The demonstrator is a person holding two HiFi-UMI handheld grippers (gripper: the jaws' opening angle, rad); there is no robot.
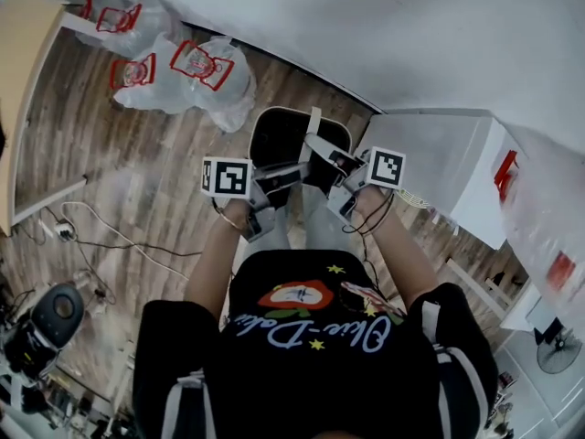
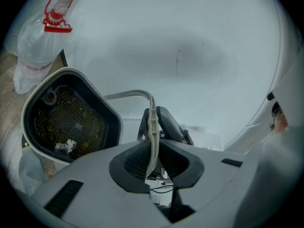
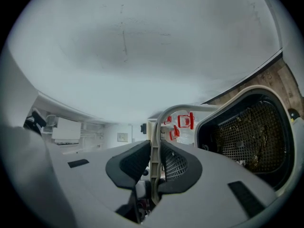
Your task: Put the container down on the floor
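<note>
Gripping the thin pale handle [image 2: 152, 122] of the white container [image 1: 297, 140] with both tongs, the left tongs [image 2: 152, 148] and the right tongs [image 3: 154, 160] each pinched shut on that strip, side by side just above the middle of the head view. Held out in front of the body over the wooden floor [image 1: 137, 181], dark inside with a mesh panel and scraps of debris; hard to tell whether touching the floor or clear of it. Flanked by clear plastic bags [image 1: 183, 71] with red print at upper left and a white box [image 1: 448, 163] at right.
</note>
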